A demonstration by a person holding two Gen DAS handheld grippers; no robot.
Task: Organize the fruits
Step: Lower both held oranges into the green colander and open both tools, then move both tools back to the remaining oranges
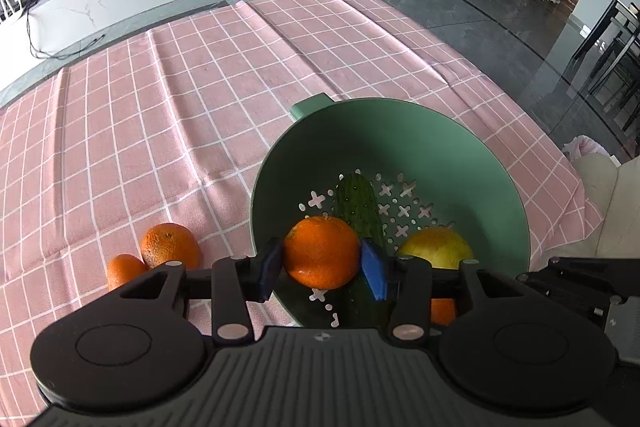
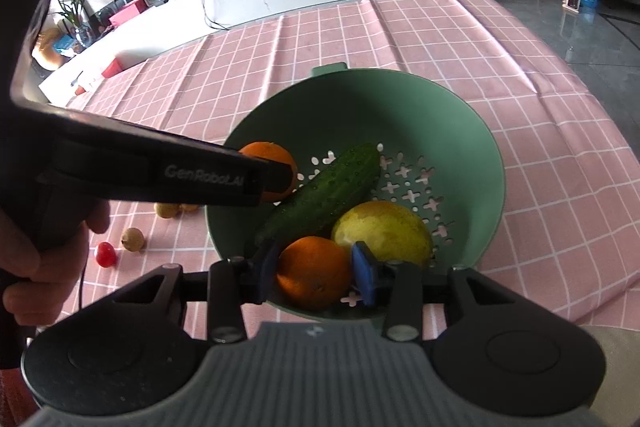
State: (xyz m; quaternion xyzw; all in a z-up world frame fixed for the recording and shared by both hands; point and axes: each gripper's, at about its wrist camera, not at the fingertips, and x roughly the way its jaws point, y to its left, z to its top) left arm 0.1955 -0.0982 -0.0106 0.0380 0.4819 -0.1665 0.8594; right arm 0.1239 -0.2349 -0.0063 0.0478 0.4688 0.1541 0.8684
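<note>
A green colander (image 1: 400,103) (image 2: 400,75) stands on the pink checked cloth. Inside lie a cucumber (image 1: 358,203) (image 2: 328,187) and a yellow fruit (image 1: 438,247) (image 2: 384,231). My left gripper (image 1: 322,267) hangs over the colander's left inner wall with an orange (image 1: 322,253) (image 2: 276,167) between its blue pads. The pads stand close beside it with a slight gap. My right gripper (image 2: 316,271) is at the colander's near rim. A second orange (image 2: 314,271) (image 1: 442,311) sits low between its pads, which look just clear of it.
Two more oranges (image 1: 170,243) (image 1: 124,269) lie on the cloth left of the colander. A cherry tomato (image 2: 105,254) and small brownish fruits (image 2: 133,239) lie further left. A hand (image 2: 48,259) holds the left gripper. The table's edge runs close on the right.
</note>
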